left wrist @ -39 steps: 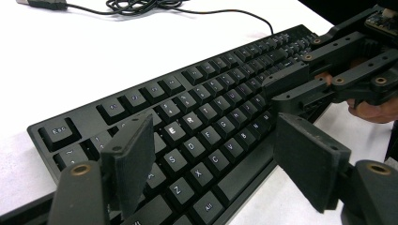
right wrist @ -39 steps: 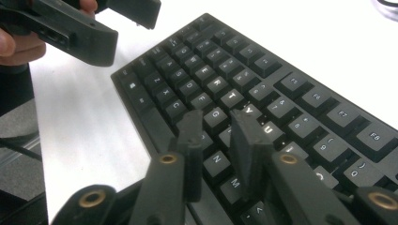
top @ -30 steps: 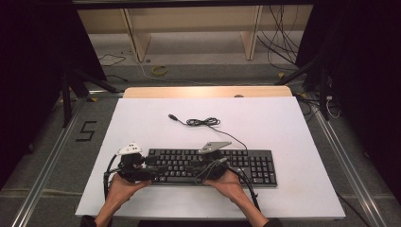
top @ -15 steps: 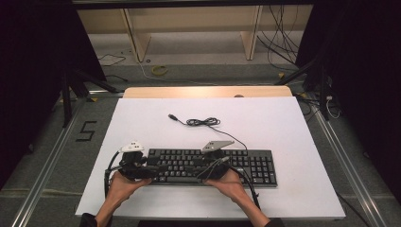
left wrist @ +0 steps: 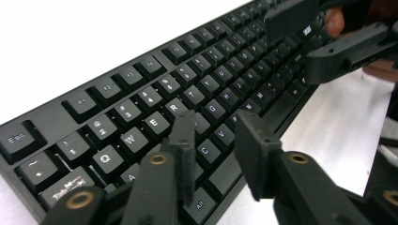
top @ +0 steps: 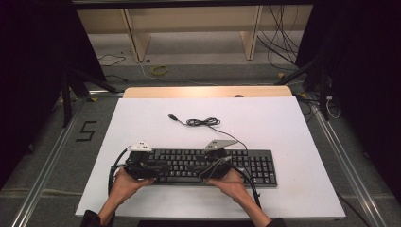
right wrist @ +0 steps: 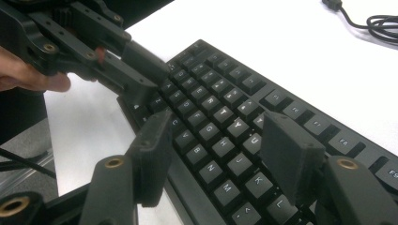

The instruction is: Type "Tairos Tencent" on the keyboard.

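A dim room with wooden shelving and loose cables at the back; in front, a white worktop (top: pixel 293 118) carries a black keyboard (top: pixel 246 165) near the person's edge, its long axis running left to right. Its cable (top: pixel 203 122) lies coiled farther back, unplugged. From above, the left tongs (top: pixel 142 163) sit over the keyboard's left end and the right tongs (top: pixel 215 163) over its middle, a hand behind each.

In the left gripper view, the left tongs (left wrist: pixel 213 140) hang released, jaws apart with nothing between them, just above the keys around C and V. The keyboard (left wrist: pixel 141 89) stretches away up and to the right, where the other tongs (left wrist: pixel 328 37) hover.

In the right gripper view, the right tongs (right wrist: pixel 213 145) are likewise parted and empty, over the keys (right wrist: pixel 220 115) near H and J. The left tongs (right wrist: pixel 117 61) lie beyond, at the keyboard's far end. Both hands look equally near; any lift would probably need a grip at each side.
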